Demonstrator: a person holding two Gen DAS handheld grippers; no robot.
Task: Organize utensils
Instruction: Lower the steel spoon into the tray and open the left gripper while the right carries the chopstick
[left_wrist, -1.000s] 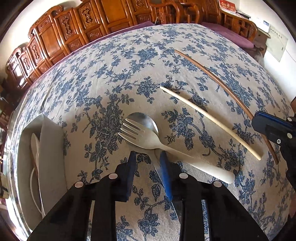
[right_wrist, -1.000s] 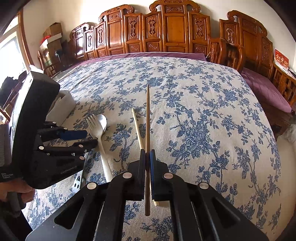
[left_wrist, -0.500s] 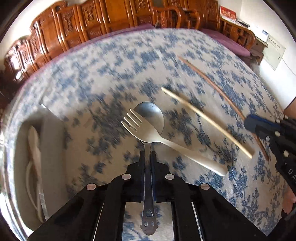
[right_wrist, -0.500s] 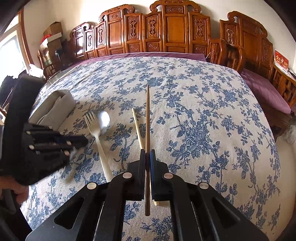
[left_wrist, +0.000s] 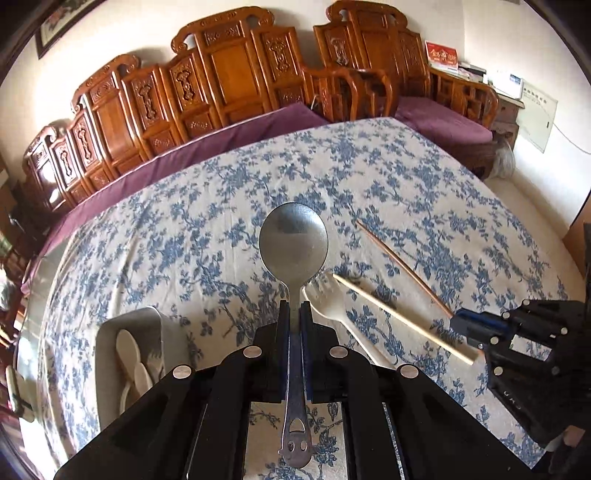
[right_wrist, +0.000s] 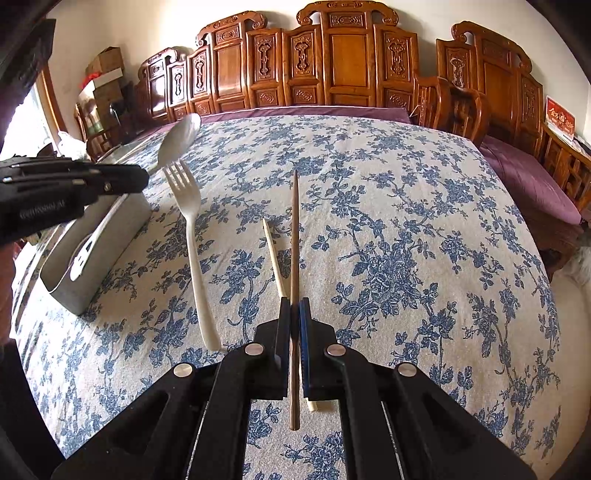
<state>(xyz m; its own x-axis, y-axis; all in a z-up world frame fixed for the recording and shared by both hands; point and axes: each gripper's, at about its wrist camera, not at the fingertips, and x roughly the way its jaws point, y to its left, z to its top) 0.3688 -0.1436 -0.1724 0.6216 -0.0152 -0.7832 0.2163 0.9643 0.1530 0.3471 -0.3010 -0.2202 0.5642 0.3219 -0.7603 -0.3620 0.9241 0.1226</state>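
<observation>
Table under blue-floral cloth (left_wrist: 192, 236); carved wooden chairs (left_wrist: 229, 85) behind. Grey utensil holder (left_wrist: 107, 354) sits low and to the left of the left gripper's fingers, already holding pale spoons and a fork.

Change over the last second: the left gripper (left_wrist: 294, 314) stood with its fingers apart, straddling the handle of the metal spoon (left_wrist: 293, 240), which lay on the cloth partly under the white fork (left_wrist: 328, 302). The fingers then closed on the handle. The spoon is now clear of the cloth, clamped at the neck just below the bowl, bowl pointing forward past the fingertips and handle end trailing back between the finger bases. In the right wrist view the spoon bowl (right_wrist: 181, 136) rides well above the table, over the far end of the holder (right_wrist: 92, 254).

The fork was left behind on the cloth, just right of the left fingertips. It appears undisturbed.

Right gripper (right_wrist: 294, 314): no change. Fingers together on the dark wooden chopstick (right_wrist: 294, 236), which runs forward from the fingertips. Whether its tip rests on the cloth, I cannot tell. The pale chopstick (right_wrist: 273, 254) lies loose, just left of those fingers.

Judgement: the spoon pick has succeeded, and carrying it left to the holder is next. The fork and both chopsticks are not yet sorted.
</observation>
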